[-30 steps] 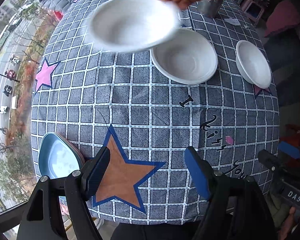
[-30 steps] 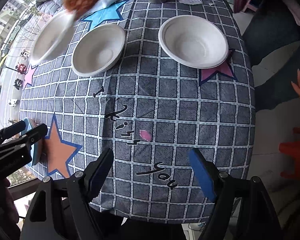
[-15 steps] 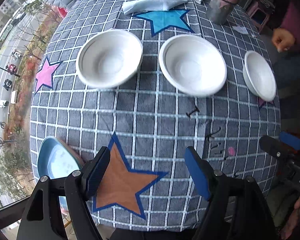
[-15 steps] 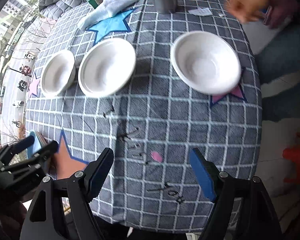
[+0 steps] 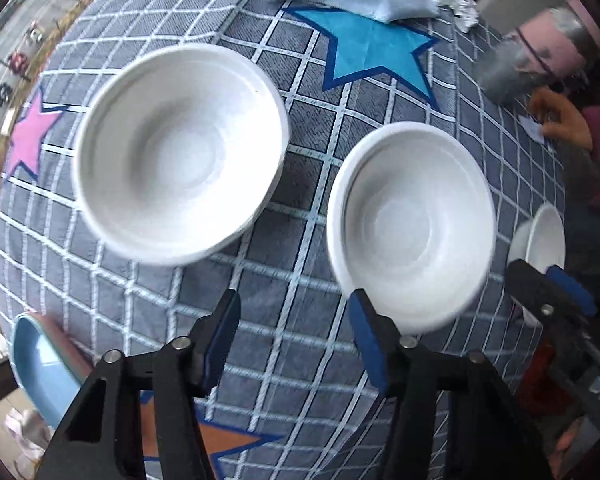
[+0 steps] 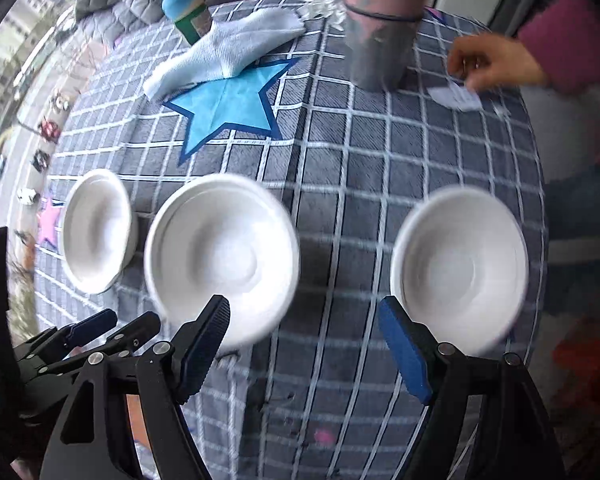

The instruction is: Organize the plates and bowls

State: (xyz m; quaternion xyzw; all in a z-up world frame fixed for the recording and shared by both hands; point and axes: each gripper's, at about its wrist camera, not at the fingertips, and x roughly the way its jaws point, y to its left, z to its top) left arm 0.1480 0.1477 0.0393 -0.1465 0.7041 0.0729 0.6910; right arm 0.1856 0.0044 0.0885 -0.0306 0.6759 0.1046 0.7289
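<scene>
A third white bowl [image 5: 178, 152], held above the tabletop [image 5: 300, 344] a second ago, has been set down on it. Both tools have been brought nearer the bowls; the left tool [image 5: 294, 344] is closing with nothing between its jaws.

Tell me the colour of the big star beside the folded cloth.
Bright blue star with a darker blue border, clearest in the right wrist view.

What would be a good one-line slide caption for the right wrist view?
Right gripper, empty and closing, above a checked tablecloth with three white bowls in a row.
</scene>
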